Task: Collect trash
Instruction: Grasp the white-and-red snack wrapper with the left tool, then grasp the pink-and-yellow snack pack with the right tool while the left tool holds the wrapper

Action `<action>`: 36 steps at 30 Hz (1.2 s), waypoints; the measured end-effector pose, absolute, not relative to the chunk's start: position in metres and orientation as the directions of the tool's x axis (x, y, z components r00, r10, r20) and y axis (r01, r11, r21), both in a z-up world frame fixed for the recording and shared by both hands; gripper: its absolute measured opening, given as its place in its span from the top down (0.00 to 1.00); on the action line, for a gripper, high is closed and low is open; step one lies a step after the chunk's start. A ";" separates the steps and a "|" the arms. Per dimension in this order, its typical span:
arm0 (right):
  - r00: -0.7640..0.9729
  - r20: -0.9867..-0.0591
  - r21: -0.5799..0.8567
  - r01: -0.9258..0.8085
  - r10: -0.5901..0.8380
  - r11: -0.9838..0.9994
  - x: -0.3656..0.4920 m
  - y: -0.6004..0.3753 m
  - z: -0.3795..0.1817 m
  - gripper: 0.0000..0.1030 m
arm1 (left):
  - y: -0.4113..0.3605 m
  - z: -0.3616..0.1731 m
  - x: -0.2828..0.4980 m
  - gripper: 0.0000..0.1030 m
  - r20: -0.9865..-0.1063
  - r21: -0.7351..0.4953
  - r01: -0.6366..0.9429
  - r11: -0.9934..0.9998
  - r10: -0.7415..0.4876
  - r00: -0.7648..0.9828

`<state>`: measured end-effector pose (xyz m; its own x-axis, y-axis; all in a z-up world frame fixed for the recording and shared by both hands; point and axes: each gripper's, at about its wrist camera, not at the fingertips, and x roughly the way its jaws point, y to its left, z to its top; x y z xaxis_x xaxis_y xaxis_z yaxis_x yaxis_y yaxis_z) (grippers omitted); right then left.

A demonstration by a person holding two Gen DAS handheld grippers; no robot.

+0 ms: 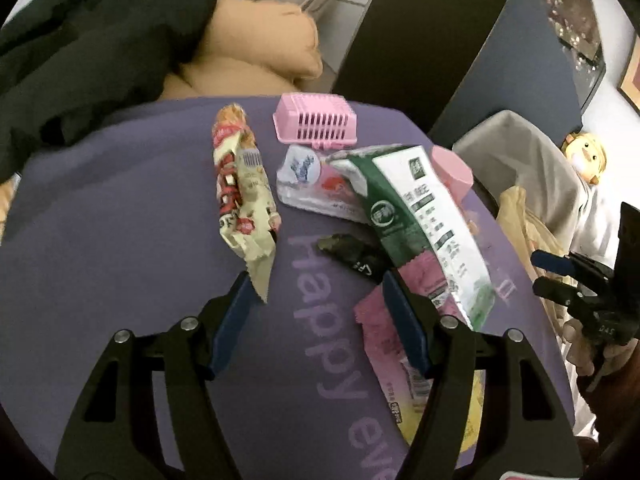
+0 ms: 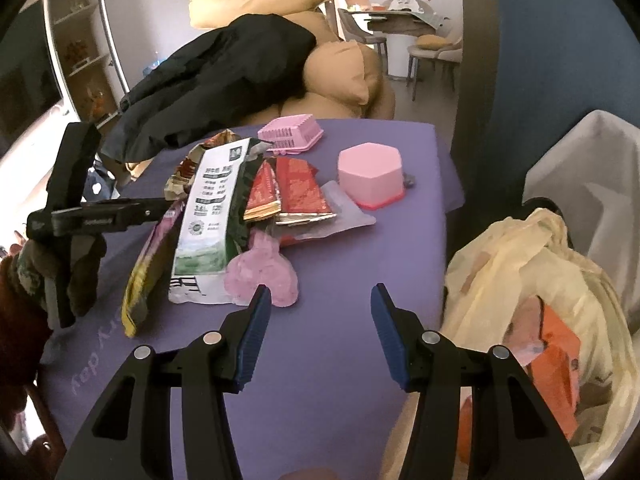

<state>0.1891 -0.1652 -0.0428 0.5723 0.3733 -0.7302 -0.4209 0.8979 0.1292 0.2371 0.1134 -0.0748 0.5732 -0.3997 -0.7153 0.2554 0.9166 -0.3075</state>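
Note:
Trash lies on a purple mat (image 1: 120, 220): a cream-and-red snack wrapper (image 1: 244, 192), a green-and-white pouch (image 1: 420, 216), a clear wrapper (image 1: 308, 184), a small dark wrapper (image 1: 352, 256) and a pink packet (image 1: 384, 328). My left gripper (image 1: 316, 284) is open and empty, low over the mat, its left finger by the cream wrapper's tip. My right gripper (image 2: 318, 300) is open and empty over bare mat (image 2: 360, 260), beside a crumpled pink film (image 2: 264, 272). The pouch (image 2: 212, 216) and red wrappers (image 2: 296, 192) lie ahead left. A trash bag (image 2: 532, 280) sits right.
A pink basket (image 1: 316, 120) and a pink box (image 2: 370, 176) stand at the mat's far side. A tan sofa with a black jacket (image 2: 224, 76) lies behind. A grey bin (image 2: 592, 168) stands right of the table edge. The left gripper shows in the right wrist view (image 2: 100, 216).

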 end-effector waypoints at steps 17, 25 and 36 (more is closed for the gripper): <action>0.555 -0.742 0.163 -0.396 0.377 0.904 0.182 -0.165 -0.046 0.52 | 0.129 -0.073 0.287 0.94 -0.709 -0.237 0.006 0.971 -0.177 0.683; 0.525 -0.746 0.158 -0.458 0.409 0.875 0.177 -0.144 -0.043 0.34 | 0.150 -0.057 0.217 0.95 -0.692 -0.292 -0.025 0.956 -0.193 0.696; 0.502 -0.772 0.073 -0.540 0.390 0.839 0.169 -0.079 -0.038 0.34 | 0.169 -0.070 0.151 0.95 -0.709 -0.336 -0.100 0.936 -0.182 0.682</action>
<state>0.1688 -0.0786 -0.0378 0.5016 0.3898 -0.7722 -0.5398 0.8387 0.0728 0.1506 0.1687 -0.0696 0.6818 -0.1816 -0.7087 -0.1001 0.9364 -0.3363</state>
